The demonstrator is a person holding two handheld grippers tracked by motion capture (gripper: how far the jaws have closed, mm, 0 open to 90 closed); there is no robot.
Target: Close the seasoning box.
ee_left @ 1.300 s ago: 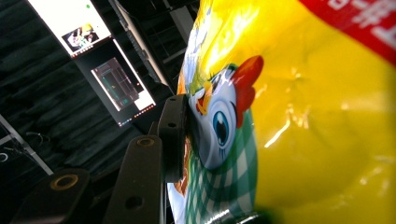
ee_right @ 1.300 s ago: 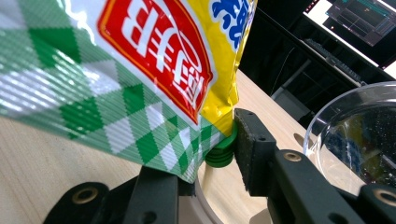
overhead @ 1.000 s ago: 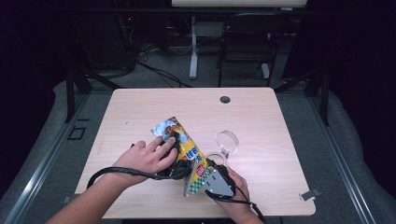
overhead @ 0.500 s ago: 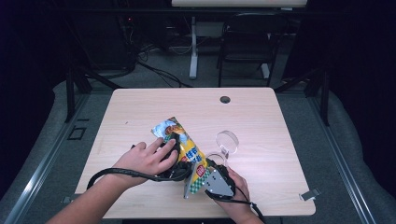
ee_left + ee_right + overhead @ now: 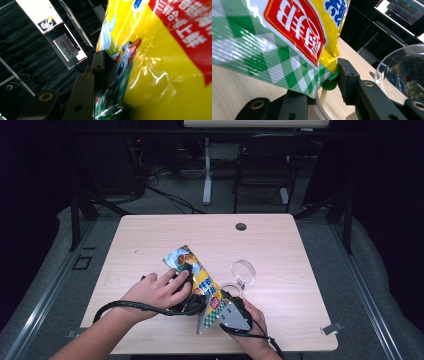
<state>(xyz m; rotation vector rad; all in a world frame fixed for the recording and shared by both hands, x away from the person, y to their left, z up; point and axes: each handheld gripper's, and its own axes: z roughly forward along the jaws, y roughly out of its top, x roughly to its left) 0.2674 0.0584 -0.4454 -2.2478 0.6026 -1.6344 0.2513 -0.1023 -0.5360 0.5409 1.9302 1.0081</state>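
high view: snack bag [image 5: 200, 280] lies slanted near the table's [image 5: 280, 245] front-middle, w/ left gripper [image 5: 186, 295] under the person's left hand [image 5: 157, 292] on its left side and right gripper [image 5: 231, 312] at its lower green-check end. left gripper view gives what the high view can't: a black jaw pressed flat against the yellow bag [image 5: 160, 62] face, other jaw hidden behind the foil, so it's pinching the bag. right gripper view: jaws clamp the bag's [image 5: 287, 37] bottom seam at the corner; a green cap-like stack [image 5: 330, 81] sits just behind the seam betw. the jaws, and a clear glass bowl [image 5: 402, 72] stands close on the right. high view puts that bowl [image 5: 243, 272] just right of the bag, near right gripper. front edge close to both hands; open tabletop toward far and right edges; small dark hole [image 5: 241, 226] near far edge.
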